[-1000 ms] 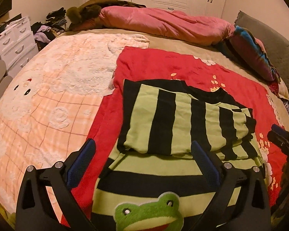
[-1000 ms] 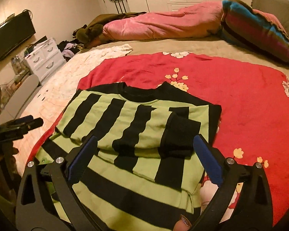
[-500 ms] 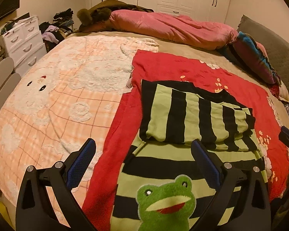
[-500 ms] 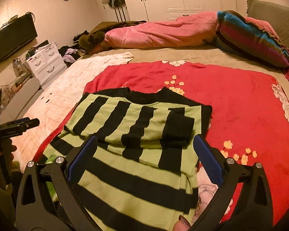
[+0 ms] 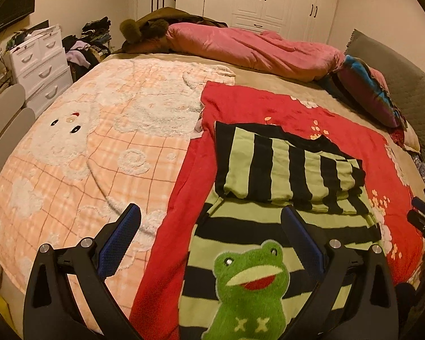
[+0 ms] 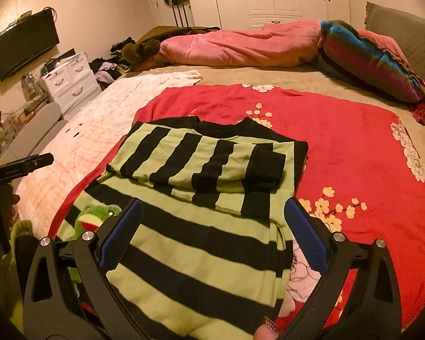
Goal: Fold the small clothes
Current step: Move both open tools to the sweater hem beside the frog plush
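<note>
We hold both claws, left (image 5: 211, 231) and right (image 6: 212, 228), spread apart and empty at the bottom of each frame, over the sweater (image 6: 204, 198) lying mid-frame on the red blanket (image 6: 354, 147), sleeves folded in, probably ready to grab its hem.

Left gripper (image 5: 211, 221): black plastic frame, two angled arms with triangular cutouts, silver round screw heads at the pivots, blue textured pads (image 5: 119, 243) on the fingers. Right gripper (image 6: 214, 218): same build, black arms, silver screws, blue mesh-pattern pads (image 6: 306, 240). A fingertip with a dark painted nail (image 6: 269, 329) shows at the bottom edge.
</note>
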The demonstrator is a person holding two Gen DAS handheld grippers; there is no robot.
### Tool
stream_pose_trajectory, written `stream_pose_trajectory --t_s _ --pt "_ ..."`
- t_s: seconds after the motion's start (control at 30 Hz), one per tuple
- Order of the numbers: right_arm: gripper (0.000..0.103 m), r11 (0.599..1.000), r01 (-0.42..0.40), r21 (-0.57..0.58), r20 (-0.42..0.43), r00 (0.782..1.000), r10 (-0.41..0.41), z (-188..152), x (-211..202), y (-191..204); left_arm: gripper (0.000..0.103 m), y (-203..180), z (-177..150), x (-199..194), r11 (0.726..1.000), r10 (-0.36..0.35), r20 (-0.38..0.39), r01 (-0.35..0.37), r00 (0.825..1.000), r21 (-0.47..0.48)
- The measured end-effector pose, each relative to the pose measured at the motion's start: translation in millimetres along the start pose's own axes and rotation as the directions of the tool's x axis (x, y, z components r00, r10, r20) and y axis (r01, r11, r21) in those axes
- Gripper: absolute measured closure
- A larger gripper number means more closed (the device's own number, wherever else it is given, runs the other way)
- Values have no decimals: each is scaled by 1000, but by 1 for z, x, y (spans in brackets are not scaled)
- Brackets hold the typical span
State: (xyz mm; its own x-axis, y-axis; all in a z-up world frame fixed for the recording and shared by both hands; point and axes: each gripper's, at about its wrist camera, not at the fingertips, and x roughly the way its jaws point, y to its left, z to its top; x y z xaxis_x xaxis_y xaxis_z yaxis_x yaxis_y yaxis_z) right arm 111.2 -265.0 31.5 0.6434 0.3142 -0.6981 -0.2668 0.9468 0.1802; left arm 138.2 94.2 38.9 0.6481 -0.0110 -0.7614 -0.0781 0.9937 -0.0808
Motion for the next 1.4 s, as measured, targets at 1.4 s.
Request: stream_pose_trajectory --t_s 1.4 --pt "9 992 57 109 -296 955 -22 -134 -19 4 4 38 -106 -6 999 -9 -207 20 978 51"
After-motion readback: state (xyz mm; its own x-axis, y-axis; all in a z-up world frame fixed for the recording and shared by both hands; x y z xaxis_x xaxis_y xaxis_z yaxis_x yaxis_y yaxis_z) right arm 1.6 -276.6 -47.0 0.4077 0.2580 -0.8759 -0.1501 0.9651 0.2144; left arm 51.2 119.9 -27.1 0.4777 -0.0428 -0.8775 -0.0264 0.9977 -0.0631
